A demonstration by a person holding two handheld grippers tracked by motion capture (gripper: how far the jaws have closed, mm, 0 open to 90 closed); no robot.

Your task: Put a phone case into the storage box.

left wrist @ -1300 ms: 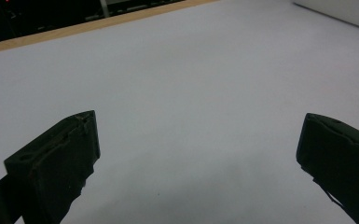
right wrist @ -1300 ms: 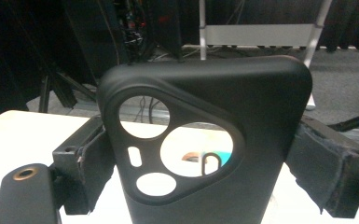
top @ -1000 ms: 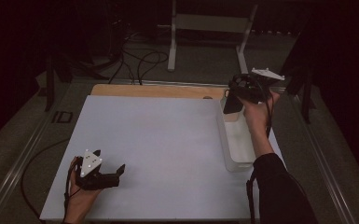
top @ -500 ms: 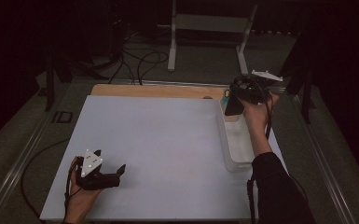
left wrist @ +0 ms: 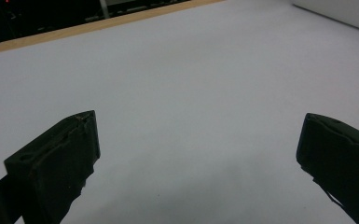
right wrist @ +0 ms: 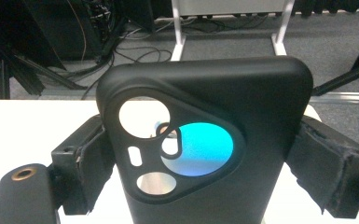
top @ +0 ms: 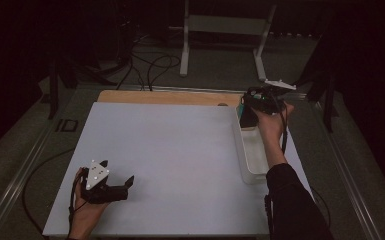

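A black phone case point(right wrist: 205, 140) with a large camera cut-out stands upright between the jaws of my right gripper point(right wrist: 203, 144), which is shut on its two side edges. From above, the right gripper point(top: 250, 107) holds the case point(top: 246, 118) over the far end of a white bin point(top: 241, 150) at the table's right side. My left gripper point(top: 126, 186) rests low on the white table top point(top: 180, 145) near the front left corner. Its jaws stand wide apart around bare white surface, and the left gripper point(left wrist: 196, 135) holds nothing.
A strip of wood point(top: 170, 97) runs along the table's far edge. A corner of the white bin point(left wrist: 349, 14) appears at the top right of the left gripper view. Beyond the table lie cables point(top: 150, 65) and a metal stand point(top: 225, 25) on the dark floor.
The right hand has turned slightly with the phone case over the far end of the bin. The left gripper has stayed where it was.
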